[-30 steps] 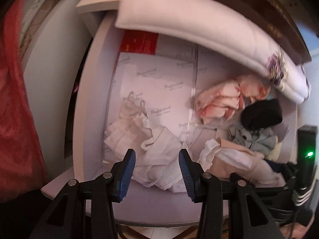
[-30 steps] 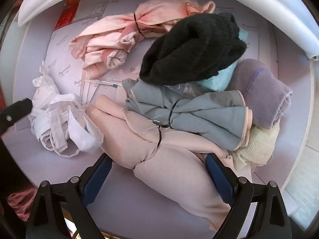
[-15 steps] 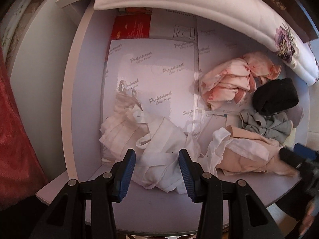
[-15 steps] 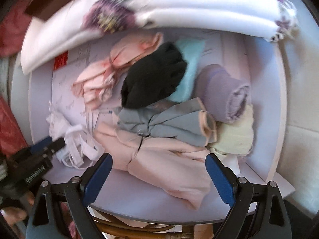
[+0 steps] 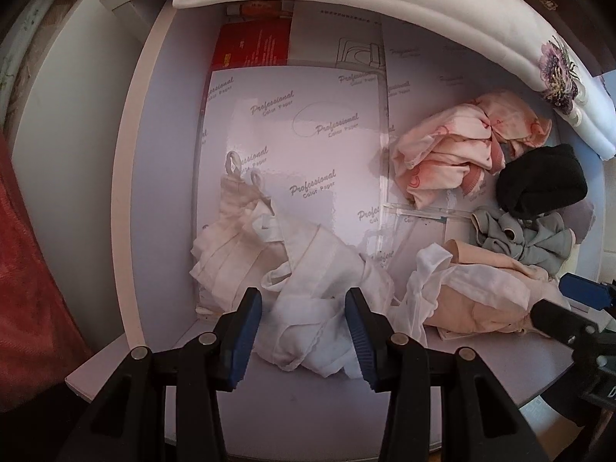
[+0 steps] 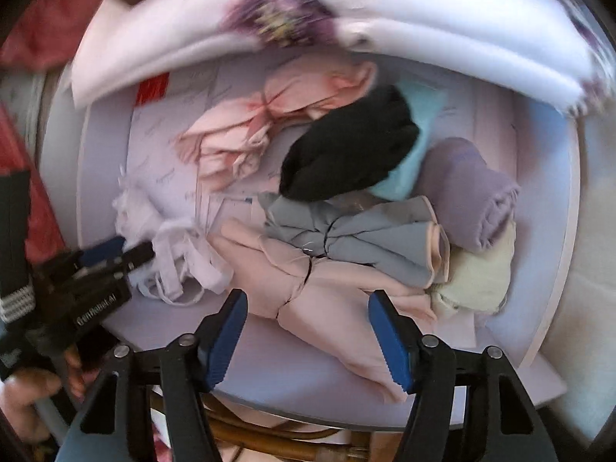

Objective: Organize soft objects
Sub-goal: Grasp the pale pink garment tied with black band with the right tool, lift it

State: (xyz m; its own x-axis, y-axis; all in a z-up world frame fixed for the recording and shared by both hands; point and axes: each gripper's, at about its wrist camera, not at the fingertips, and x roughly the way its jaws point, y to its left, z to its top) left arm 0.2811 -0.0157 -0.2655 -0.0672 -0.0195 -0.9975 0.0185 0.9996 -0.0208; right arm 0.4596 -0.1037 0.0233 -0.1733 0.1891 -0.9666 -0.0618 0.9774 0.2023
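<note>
At the far left of the lilac tabletop (image 5: 161,200), your left gripper (image 5: 304,331) is pointing down over the white garment (image 5: 308,281); its jaws are standing part-way apart with the crumpled cloth lying between them, and whether the blue pads are actually pressing it I cannot tell, since the fisheye makes height hard to judge; glossy printed paper sheets (image 5: 308,123) are lying flat under and beyond that cloth; to the right, the pink bundle (image 6: 246,131) is sitting toward the back, near the white floral pillow (image 6: 346,30) that is running along the far edge; the beige garment (image 6: 331,300), cinched with a dark band, is stretching toward the near edge, touching the white one at its left end; just behind it the grey bundle (image 6: 354,235) is resting, and the black item (image 6: 346,150) is lying partly over a pale blue cloth (image 6: 412,146); your right gripper (image 6: 308,338) is hovering above the beige garment, its jaws closing with the cloth in view between them but not touching the pads; farthest right, a lavender roll (image 6: 469,192) is leaning on a pale green cloth (image 6: 473,281).
</note>
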